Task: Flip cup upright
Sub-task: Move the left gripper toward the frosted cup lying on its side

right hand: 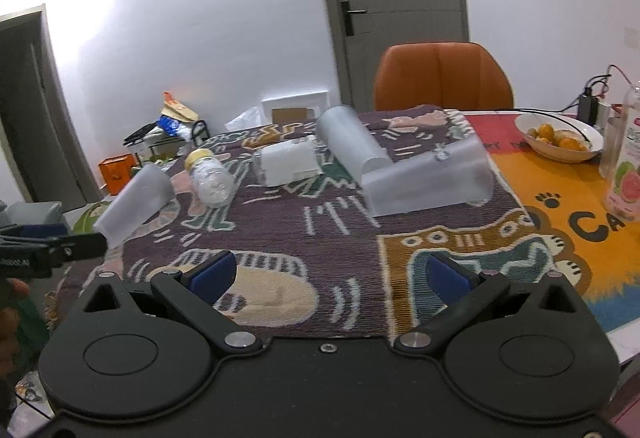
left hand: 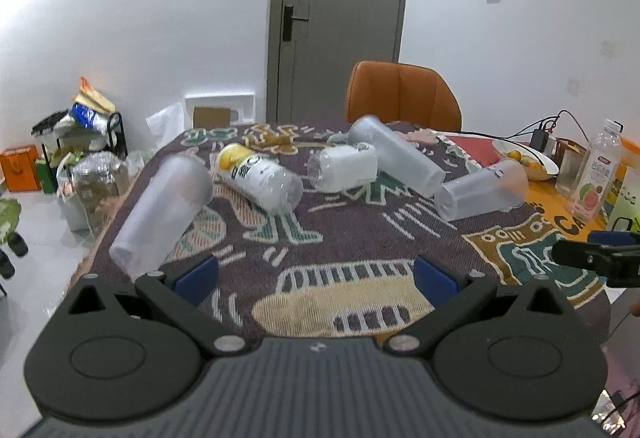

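Three frosted plastic cups lie on their sides on the patterned cloth: one at the left (left hand: 162, 208) (right hand: 136, 200), one at the back (left hand: 396, 154) (right hand: 352, 142), one at the right (left hand: 480, 188) (right hand: 428, 178). My left gripper (left hand: 316, 274) is open and empty above the near cloth, the left cup just beyond its left finger. My right gripper (right hand: 328, 274) is open and empty, hovering short of the right cup. Each gripper's tip shows at the edge of the other's view: the right one (left hand: 576, 254), the left one (right hand: 80, 246).
A clear bottle with a yellow cap (left hand: 260, 176) (right hand: 210, 178) and a white plastic box (left hand: 344, 168) (right hand: 288, 162) lie among the cups. A bowl of oranges (right hand: 558, 138), a juice bottle (left hand: 596, 174) and cables stand at the right. An orange chair (left hand: 402, 98) stands behind the table.
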{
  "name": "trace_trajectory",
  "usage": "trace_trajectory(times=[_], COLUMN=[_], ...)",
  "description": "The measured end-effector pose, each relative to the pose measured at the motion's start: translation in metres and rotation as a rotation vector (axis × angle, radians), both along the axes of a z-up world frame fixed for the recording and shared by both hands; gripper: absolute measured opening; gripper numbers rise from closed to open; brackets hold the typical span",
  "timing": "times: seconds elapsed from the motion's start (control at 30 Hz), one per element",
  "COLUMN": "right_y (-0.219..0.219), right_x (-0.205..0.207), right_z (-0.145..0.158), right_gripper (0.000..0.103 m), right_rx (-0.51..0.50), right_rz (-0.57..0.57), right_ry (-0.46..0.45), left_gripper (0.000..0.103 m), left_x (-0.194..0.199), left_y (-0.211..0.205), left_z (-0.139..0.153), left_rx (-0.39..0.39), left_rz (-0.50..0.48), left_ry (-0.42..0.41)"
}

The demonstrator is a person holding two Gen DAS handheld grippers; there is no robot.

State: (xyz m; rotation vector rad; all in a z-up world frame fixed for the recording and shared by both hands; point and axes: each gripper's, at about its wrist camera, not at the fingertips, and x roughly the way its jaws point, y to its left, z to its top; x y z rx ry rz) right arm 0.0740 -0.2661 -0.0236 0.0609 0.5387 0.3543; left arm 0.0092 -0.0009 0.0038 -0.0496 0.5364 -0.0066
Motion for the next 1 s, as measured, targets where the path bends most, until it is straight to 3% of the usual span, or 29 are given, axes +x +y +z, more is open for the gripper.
trace_trajectory(times=[0.37, 1.0], right_y=[-0.032, -0.087], right_x=[0.019, 0.047], right_z=[-0.014, -0.042], right_gripper=[0.103, 0.103], right_rx=[0.042, 0.174], right_rz=[-0.078, -0.217], right_ry=[0.025, 0.008], left_gripper=[0.103, 0.102], left_x=[0.045, 0.138], left_y=[-0.023, -0.092], left_z=[-0.001, -0.019], left_rx=[-0.025, 0.064], left_rz=[-0.129, -0.301], left_ry=[0.005, 0.084])
